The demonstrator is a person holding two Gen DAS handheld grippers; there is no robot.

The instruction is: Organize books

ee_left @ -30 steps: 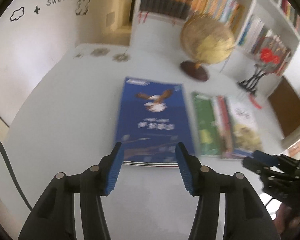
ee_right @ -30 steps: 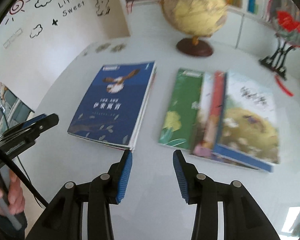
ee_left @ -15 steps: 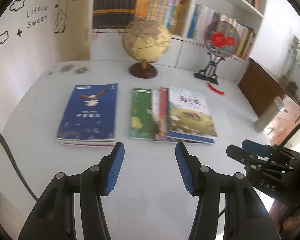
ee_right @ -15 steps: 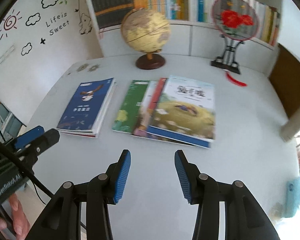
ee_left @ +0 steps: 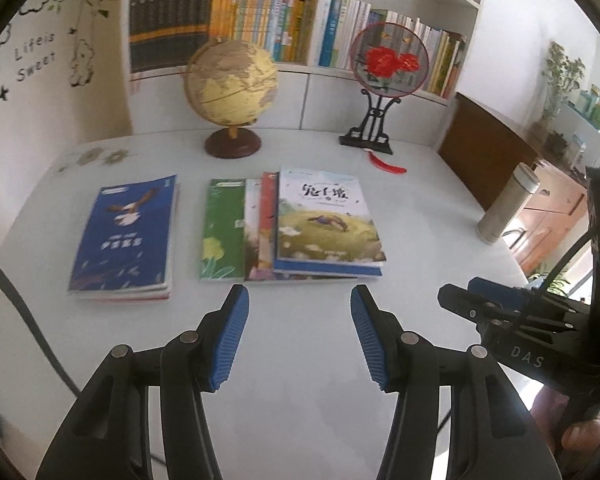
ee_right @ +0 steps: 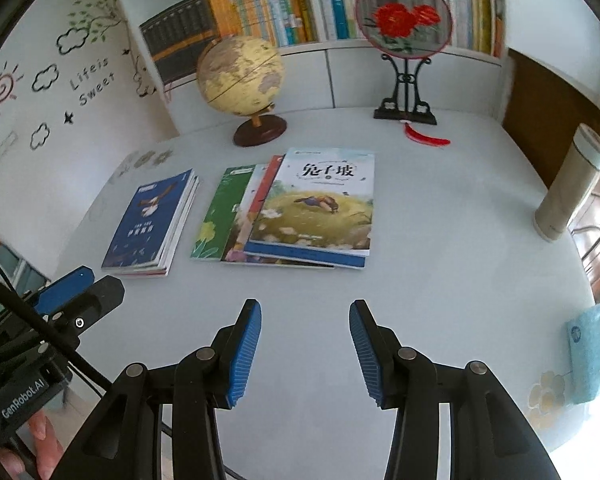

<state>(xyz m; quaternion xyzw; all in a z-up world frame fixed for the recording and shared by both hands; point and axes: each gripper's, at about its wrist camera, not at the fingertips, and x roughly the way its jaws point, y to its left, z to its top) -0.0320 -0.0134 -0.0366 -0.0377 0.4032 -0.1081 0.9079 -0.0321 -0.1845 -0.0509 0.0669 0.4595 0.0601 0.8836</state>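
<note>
We hold the left gripper and right gripper with jaws apart, empty. A blue book and a fanned stack of books lie mid-frame on the white table.

Your table: smooth, matt pale top, faint sheen. Books: blue book and fanned stack have glossy paper covers. Your gripper pads: ribbed blue, rubbery look; arms matt black plastic, metal pins. Globe sits on polished wood base. Flask: brushed metal. Towel: fuzzy cloth.
</note>
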